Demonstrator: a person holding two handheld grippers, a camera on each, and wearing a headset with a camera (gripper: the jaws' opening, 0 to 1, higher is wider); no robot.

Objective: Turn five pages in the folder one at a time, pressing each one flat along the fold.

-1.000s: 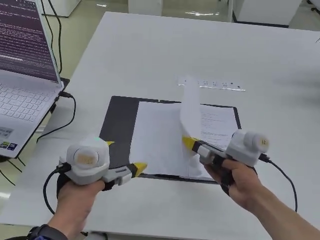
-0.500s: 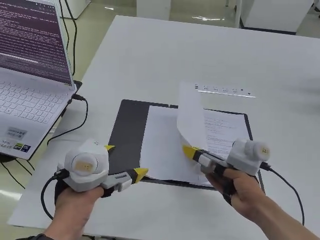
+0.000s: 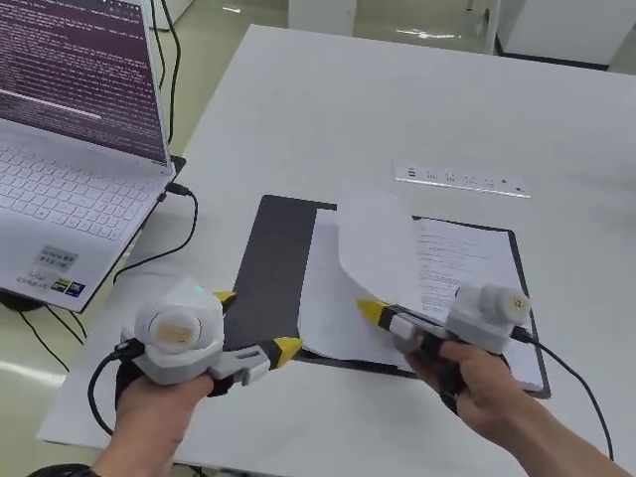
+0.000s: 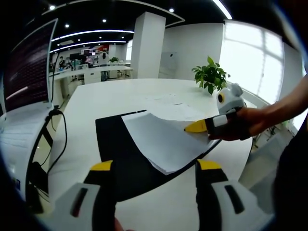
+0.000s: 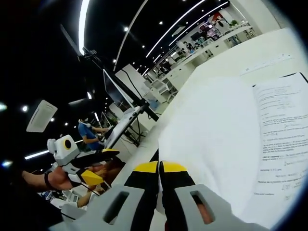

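Right tool [image 3: 371, 309], in the head view, is clamped on the lower edge of a lifted page [image 3: 378, 243] and arches it leftward over the open folder [image 3: 273, 263] on the table [image 3: 348, 109]. Beside the folder's near corner the left tool [image 3: 256, 321] hovers spread wide, probably waiting to press the fold. In the left gripper view its jaws gape empty toward the black cover. In the right gripper view the jaws pinch the sheet, with printed pages [image 5: 284, 125] flat to the right.
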